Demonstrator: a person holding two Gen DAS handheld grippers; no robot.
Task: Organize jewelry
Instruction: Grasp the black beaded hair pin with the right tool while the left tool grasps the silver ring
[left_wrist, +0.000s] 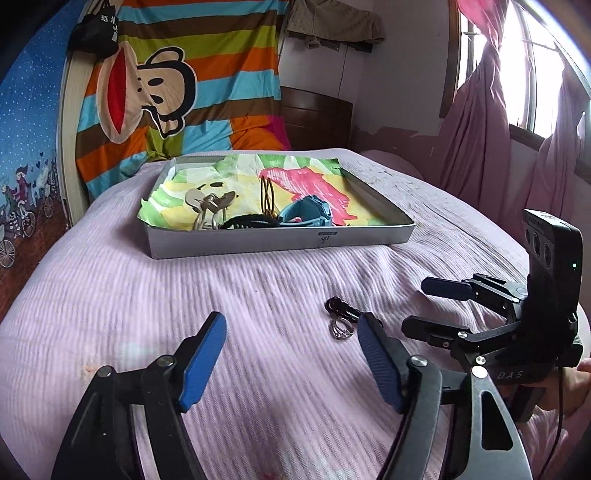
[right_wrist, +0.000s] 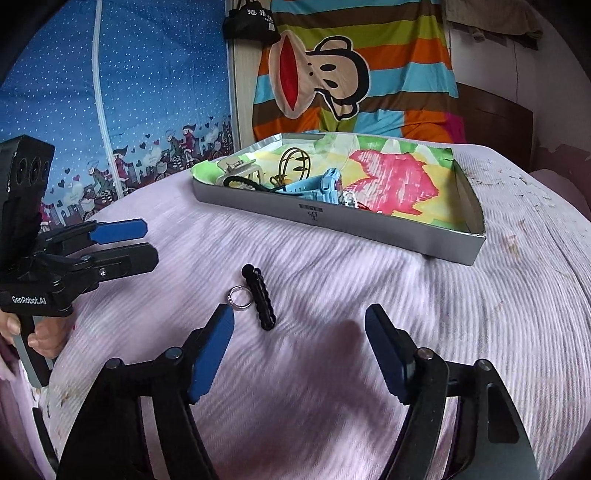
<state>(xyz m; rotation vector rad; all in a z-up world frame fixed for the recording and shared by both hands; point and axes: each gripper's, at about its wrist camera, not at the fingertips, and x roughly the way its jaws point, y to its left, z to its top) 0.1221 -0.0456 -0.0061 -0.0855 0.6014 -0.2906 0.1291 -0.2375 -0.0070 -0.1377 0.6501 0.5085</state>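
Observation:
A silver ring (left_wrist: 341, 329) (right_wrist: 239, 296) and a black braided bracelet (left_wrist: 339, 307) (right_wrist: 259, 296) lie side by side on the lilac bedspread. My left gripper (left_wrist: 291, 336) (right_wrist: 142, 240) is open and empty, its right finger just beside the ring. My right gripper (right_wrist: 301, 325) (left_wrist: 424, 302) is open and empty, its left fingertip close to the ring. A shallow grey tray (left_wrist: 280, 242) (right_wrist: 369, 221) lined with coloured paper sits farther back. It holds a blue watch (left_wrist: 308, 212) (right_wrist: 317, 186), a black band (left_wrist: 247, 221), a gold hair clip (left_wrist: 267, 195) (right_wrist: 295, 164) and a beige claw clip (left_wrist: 208, 206).
The bedspread (left_wrist: 147, 302) rounds off at the left and front. A striped monkey blanket (left_wrist: 177, 74) hangs behind the tray. Pink curtains (left_wrist: 487, 122) and a window are at the right. A blue dotted panel (right_wrist: 110, 92) is at the left.

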